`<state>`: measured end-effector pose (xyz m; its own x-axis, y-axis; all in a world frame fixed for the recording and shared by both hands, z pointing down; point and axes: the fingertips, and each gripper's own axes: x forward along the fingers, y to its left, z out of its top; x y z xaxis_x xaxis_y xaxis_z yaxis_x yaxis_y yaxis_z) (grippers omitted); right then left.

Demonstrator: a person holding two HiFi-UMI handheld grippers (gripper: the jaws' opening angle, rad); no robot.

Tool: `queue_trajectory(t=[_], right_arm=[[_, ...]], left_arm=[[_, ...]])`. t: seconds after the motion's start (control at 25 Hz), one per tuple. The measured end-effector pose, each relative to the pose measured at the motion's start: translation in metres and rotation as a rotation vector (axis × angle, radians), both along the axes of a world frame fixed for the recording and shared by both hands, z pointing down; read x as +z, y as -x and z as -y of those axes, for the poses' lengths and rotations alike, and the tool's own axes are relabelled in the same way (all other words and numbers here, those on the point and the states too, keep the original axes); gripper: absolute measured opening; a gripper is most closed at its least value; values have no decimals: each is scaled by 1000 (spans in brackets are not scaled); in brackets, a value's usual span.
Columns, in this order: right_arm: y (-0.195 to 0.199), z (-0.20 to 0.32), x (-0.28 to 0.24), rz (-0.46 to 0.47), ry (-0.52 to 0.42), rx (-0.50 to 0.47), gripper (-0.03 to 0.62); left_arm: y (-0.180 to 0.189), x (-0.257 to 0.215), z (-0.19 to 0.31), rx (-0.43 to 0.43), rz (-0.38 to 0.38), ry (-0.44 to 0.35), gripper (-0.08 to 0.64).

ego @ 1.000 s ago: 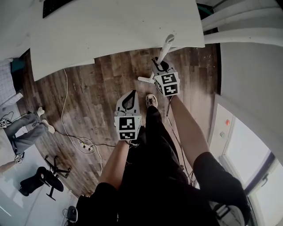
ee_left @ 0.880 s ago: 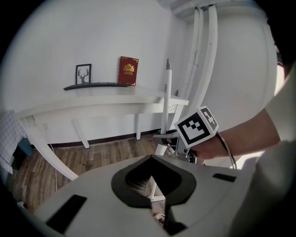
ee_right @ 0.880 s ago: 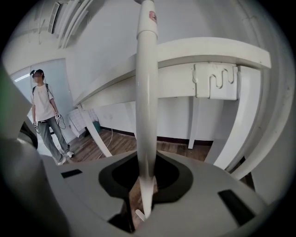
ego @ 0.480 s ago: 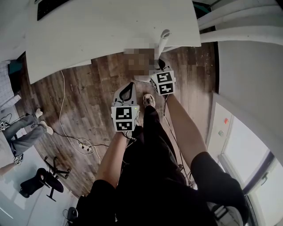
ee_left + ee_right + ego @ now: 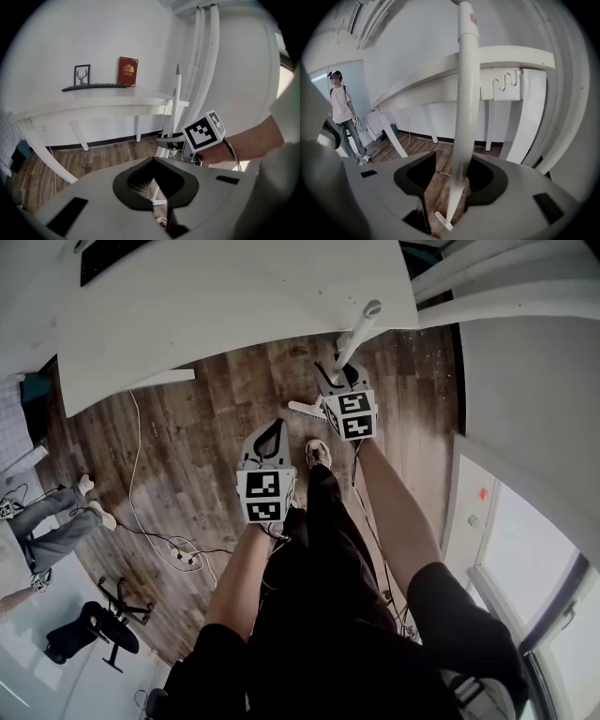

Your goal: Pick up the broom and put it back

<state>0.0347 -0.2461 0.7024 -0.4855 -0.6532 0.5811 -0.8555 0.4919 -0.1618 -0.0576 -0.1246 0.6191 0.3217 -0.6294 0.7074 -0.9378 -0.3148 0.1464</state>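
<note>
Downward-angled right gripper (image 5: 336,371) – jaws just opening, broom (image 5: 360,329) between

Office-like room: white desk (image 5: 234,306), keyboard (image 5: 93,86)

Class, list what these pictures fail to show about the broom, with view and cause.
Broom head: head view, partly behind the right claw, whose jaws have just been opening around the handle; right gripper view, mostly behind the claw body.
Same view: handle tip cut off by the upper edge; handle's red mark too small to read.
</note>
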Motion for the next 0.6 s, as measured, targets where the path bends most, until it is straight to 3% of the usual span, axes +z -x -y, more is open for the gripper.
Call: queue_trajectory(t=[0.6], right_arm=[[-44, 12, 13, -46, -4, 79, 222]], left_arm=[[-12, 6, -14, 26, 6, 5, 0]])
